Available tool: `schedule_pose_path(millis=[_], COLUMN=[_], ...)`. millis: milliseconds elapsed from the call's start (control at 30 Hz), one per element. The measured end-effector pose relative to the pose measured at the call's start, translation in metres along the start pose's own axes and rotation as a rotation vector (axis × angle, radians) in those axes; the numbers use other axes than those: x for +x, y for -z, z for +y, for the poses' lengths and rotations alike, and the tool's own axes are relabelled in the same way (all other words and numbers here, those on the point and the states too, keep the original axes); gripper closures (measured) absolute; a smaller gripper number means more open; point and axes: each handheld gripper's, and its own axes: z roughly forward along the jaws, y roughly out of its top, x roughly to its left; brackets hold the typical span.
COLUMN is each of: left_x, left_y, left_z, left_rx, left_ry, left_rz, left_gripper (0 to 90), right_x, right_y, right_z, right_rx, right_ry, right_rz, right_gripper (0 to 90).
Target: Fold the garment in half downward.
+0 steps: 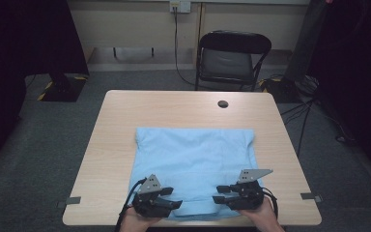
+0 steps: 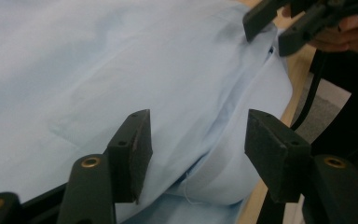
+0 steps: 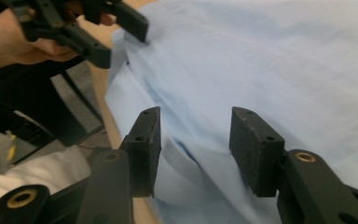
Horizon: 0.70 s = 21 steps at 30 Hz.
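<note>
A light blue shirt (image 1: 193, 164) was found spread flat on the wooden table (image 1: 174, 104). The left gripper (image 2: 198, 140) was observed released, a raised fold of the shirt's near edge lying between its jaws, ungripped. The right gripper (image 3: 196, 140) was likewise noted released, cloth lying between and below its jaws.

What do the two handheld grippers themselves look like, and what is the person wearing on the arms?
Both the left gripper and the right gripper are black, each topped by a grey three-cornered plate and trailing a black cable. Their jaws carry flat black pads and brass-coloured pivot rings. The forearms look bare at the wrists.
</note>
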Motion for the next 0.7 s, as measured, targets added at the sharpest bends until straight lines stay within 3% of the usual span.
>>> schedule_pose_path(millis=[100,200,367,433,567,700], left_x=[0.002,0.002,0.001,0.002,0.005,0.011], left_y=[-0.003,-0.007,-0.011,-0.012,-0.013,-0.004], left_z=[-0.001,-0.004,-0.006,-0.006,-0.006,-0.001], left_rx=[0.014,0.036,0.048,0.056,0.058,0.034], left_ry=[0.003,0.007,0.003,0.005,0.014,0.027], left_rz=[-0.001,-0.004,-0.002,0.0,0.006,0.037], left_gripper=[39.4,39.1,38.3,38.2,36.3,33.3], right_x=[0.0,-0.001,0.001,0.003,0.0,0.001], right_y=[-0.003,-0.007,-0.017,-0.019,-0.024,-0.019], right_z=[-0.001,-0.004,-0.01,-0.011,-0.015,-0.012], right_rx=[0.011,0.037,0.077,0.097,0.112,0.083], right_ry=[0.002,-0.004,0.008,0.037,0.036,0.009], right_rz=[0.045,0.058,0.054,0.021,-0.002,0.037], right_gripper=[54.2,57.9,66.0,66.6,65.1,56.6])
